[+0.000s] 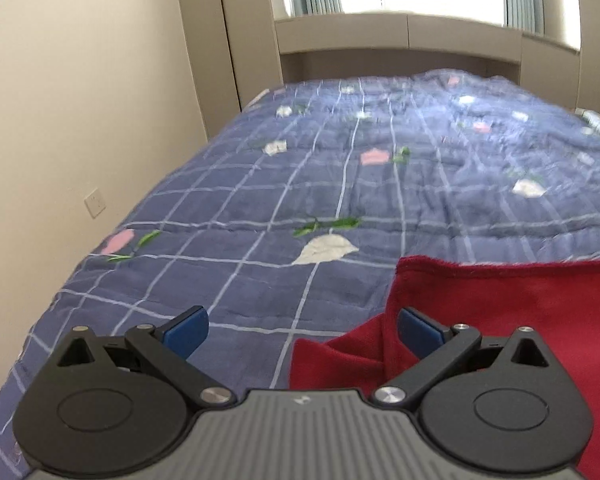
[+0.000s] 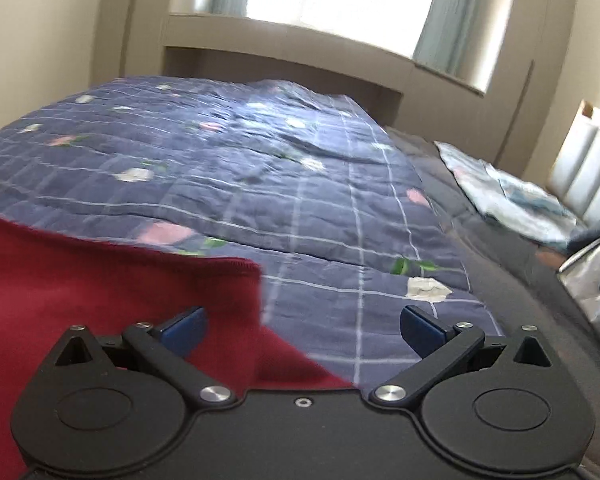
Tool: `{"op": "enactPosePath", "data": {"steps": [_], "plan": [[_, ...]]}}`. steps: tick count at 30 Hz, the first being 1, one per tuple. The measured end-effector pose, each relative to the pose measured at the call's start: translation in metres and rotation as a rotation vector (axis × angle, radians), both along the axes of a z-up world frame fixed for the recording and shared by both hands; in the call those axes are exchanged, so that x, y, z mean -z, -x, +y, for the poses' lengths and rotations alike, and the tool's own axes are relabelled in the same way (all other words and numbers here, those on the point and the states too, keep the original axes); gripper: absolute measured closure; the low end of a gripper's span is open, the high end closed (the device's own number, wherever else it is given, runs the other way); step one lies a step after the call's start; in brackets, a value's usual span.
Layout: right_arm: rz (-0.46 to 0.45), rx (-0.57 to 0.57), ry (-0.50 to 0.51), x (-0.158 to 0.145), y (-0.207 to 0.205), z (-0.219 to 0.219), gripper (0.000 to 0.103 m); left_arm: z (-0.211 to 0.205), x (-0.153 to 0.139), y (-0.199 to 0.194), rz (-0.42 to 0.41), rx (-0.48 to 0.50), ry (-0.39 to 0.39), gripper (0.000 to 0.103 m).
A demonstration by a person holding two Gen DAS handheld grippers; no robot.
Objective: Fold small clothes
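A red garment (image 1: 500, 312) lies on the blue checked quilt (image 1: 300, 168). In the left wrist view it fills the lower right, with a folded edge and a flap near the jaws. My left gripper (image 1: 302, 330) is open, its right finger over the garment's left edge and its left finger over bare quilt. In the right wrist view the garment (image 2: 100, 280) fills the lower left. My right gripper (image 2: 302, 330) is open, its left finger over the garment's right corner and its right finger over the quilt (image 2: 260, 160). Neither gripper holds anything.
The bed runs toward a beige headboard shelf (image 1: 380, 32) under a bright window. A wall with a socket (image 1: 95, 202) is on the left. In the right wrist view, a pale patterned cloth (image 2: 512, 196) and a silvery object (image 2: 588, 276) lie by a padded panel (image 2: 588, 168).
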State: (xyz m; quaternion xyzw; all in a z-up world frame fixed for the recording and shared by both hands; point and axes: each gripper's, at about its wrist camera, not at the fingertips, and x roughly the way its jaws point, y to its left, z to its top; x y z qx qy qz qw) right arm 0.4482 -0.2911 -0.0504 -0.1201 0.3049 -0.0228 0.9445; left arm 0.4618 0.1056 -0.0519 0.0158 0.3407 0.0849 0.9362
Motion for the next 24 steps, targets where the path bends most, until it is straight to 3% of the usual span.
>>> {"op": "enactPosePath", "data": {"steps": [6,8,13,18,24], "plan": [[-0.02,-0.179,-0.025,-0.01,0.071,0.049,0.001,0.0,-0.016,0.06,-0.04,-0.034,0.144,0.0],[-0.037,-0.215,-0.012,-0.007,0.094,0.065,0.001,0.0,-0.016,0.079,-0.062,-0.046,0.159,0.0],[-0.051,-0.294,0.075,0.009,0.124,0.101,0.001,-0.01,-0.004,0.109,-0.154,-0.088,0.041,0.0],[-0.085,-0.294,0.167,0.026,0.135,0.118,0.001,-0.018,0.016,0.105,-0.093,-0.083,-0.06,0.0],[-0.097,-0.297,0.204,0.027,0.138,0.12,0.001,-0.013,0.025,0.108,-0.06,-0.075,-0.031,0.0]]}}
